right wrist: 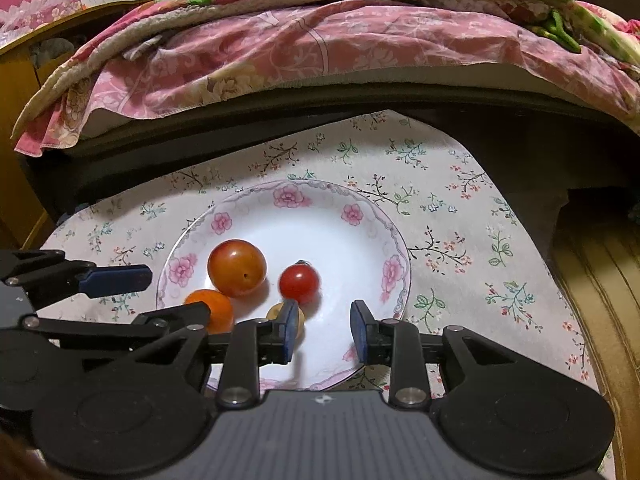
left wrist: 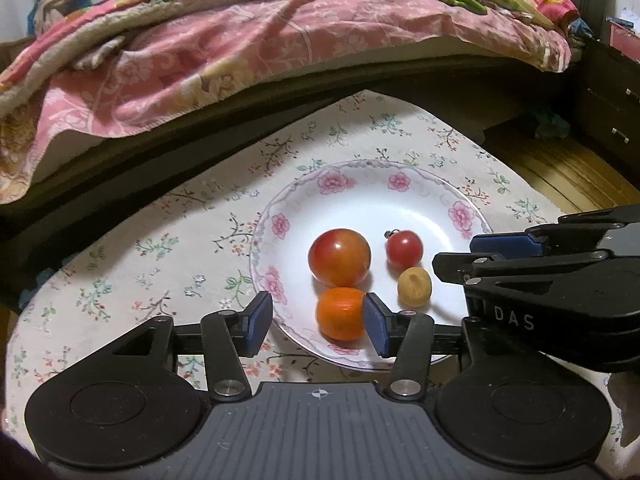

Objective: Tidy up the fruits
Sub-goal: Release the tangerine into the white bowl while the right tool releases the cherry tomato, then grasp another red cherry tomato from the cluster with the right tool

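A white plate with a pink flower rim [left wrist: 280, 226] [right wrist: 352, 214] stands on the flowered tablecloth. In it lie a large red-orange tomato [left wrist: 340, 257] [right wrist: 237, 267], a small red cherry tomato [left wrist: 405, 248] [right wrist: 300, 283], a small yellow-brown fruit [left wrist: 414, 286] [right wrist: 275, 313] and an orange [left wrist: 341, 313] [right wrist: 214, 309]. My left gripper [left wrist: 318, 326] [right wrist: 180, 292] is open over the plate's near rim. The orange lies between its pads, against the right one. My right gripper [right wrist: 324, 331] [left wrist: 456, 253] is open over the plate with nothing between its fingers. Its left finger hides part of the yellow-brown fruit.
The flowered tablecloth [left wrist: 168, 248] [right wrist: 472, 240] covers a small table. Just behind it runs a dark bed frame [left wrist: 200, 152] under pink bedding [left wrist: 240, 48] [right wrist: 320, 40]. A dark drawer unit [left wrist: 612, 112] and wooden floor [left wrist: 560, 168] lie at the right.
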